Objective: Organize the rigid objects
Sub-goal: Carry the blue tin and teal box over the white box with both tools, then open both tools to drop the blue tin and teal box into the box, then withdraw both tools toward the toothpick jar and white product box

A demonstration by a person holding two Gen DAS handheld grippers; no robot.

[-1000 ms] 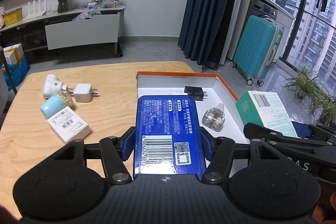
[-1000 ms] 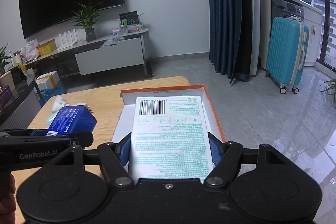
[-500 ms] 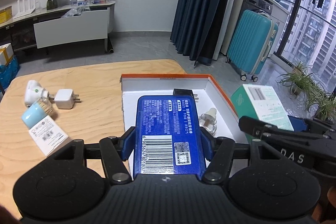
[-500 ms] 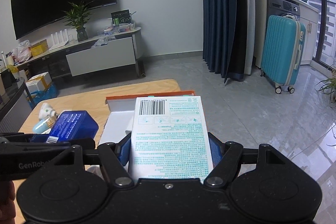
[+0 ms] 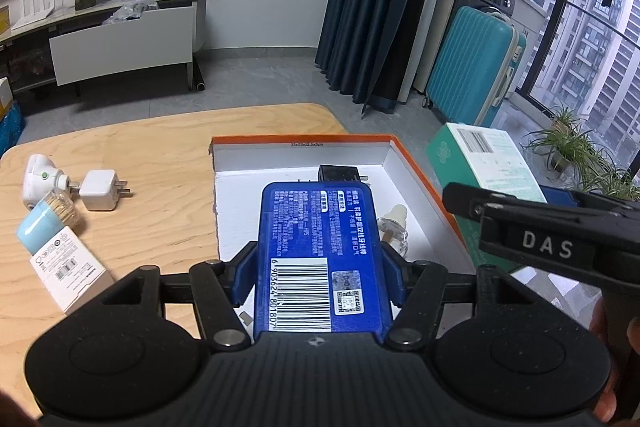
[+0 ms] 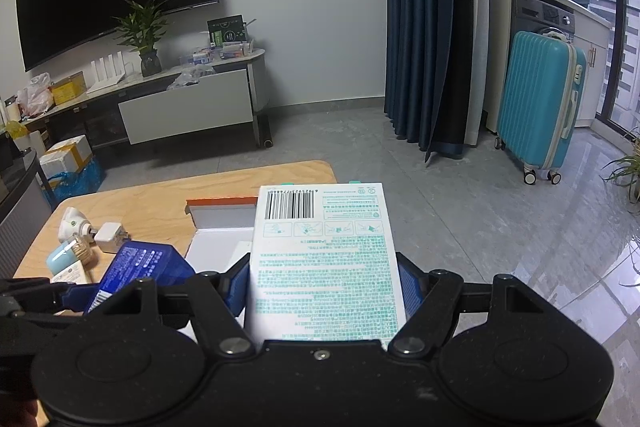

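Note:
My left gripper [image 5: 318,269] is shut on a blue box [image 5: 316,247] and holds it above the white tray with an orange rim [image 5: 300,141]. In the tray lie a black plug adapter [image 5: 338,173] and a clear small bottle [image 5: 394,227]. My right gripper [image 6: 324,285] is shut on a white and green box [image 6: 324,259], held right of the tray; that box also shows in the left wrist view [image 5: 486,159]. The blue box shows at lower left of the right wrist view [image 6: 142,265].
On the wooden table [image 5: 160,155] left of the tray lie a white plug-in device [image 5: 38,179], a white charger [image 5: 100,189], a light blue toothpick holder [image 5: 46,225] and a small white box [image 5: 68,273]. A teal suitcase [image 5: 472,63] stands on the floor beyond.
Both grippers have drawn back and risen with their boxes. The blue box now hangs over the tray's near part. The white and green box has moved farther right of the tray.

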